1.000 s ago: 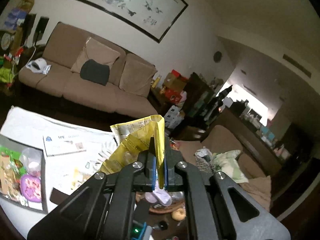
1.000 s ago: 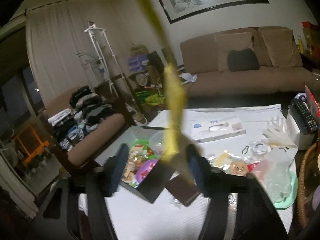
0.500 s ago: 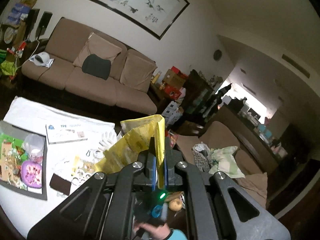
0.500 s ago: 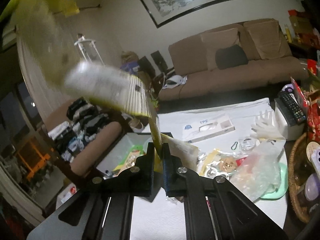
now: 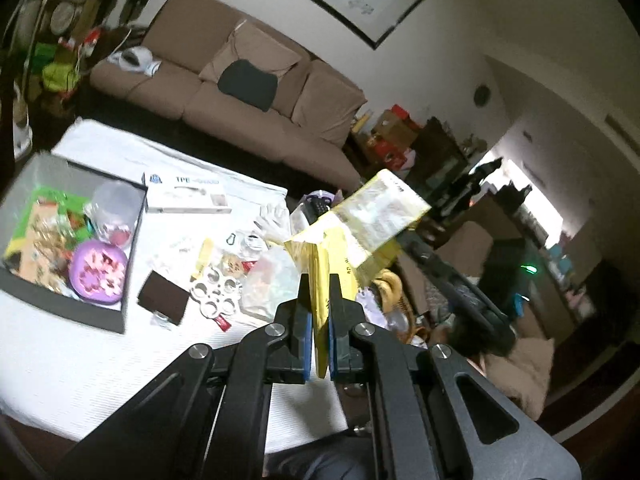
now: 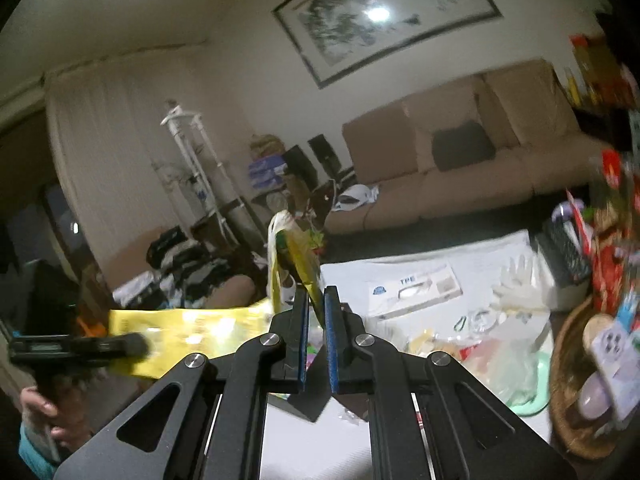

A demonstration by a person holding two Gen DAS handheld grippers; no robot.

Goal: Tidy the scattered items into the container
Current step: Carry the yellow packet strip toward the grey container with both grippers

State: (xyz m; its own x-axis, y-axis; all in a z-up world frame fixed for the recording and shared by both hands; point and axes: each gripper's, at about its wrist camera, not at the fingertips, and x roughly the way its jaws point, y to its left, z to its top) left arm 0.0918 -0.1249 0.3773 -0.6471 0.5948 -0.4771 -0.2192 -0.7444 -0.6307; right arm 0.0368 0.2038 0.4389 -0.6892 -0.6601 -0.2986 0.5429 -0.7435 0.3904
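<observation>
A crinkled yellow bag (image 5: 376, 216) hangs stretched in the air between both grippers. My left gripper (image 5: 319, 320) is shut on its near edge, above the white-covered table. My right gripper (image 6: 314, 308) is shut on another edge of the yellow bag (image 6: 180, 330), which runs off to the left. There the left gripper (image 6: 136, 346) shows as a dark bar, with a hand (image 6: 36, 404) below it. The grey open box (image 5: 134, 248) stands at the table's left with a purple lid, a clear cup and green packets inside.
Loose on the table lie a white TPE carton (image 5: 188, 198), a white glove (image 5: 272, 216), a brown wallet (image 5: 164, 298), a white ring tray (image 5: 218, 292) and a clear plastic bag (image 5: 272, 276). A wicker basket (image 6: 568, 380) sits at the right edge, a sofa (image 5: 240, 96) behind.
The right gripper closed on the yellow bag and rose. The left gripper sank toward the table with its end of the bag, so the table and box fill more of its view.
</observation>
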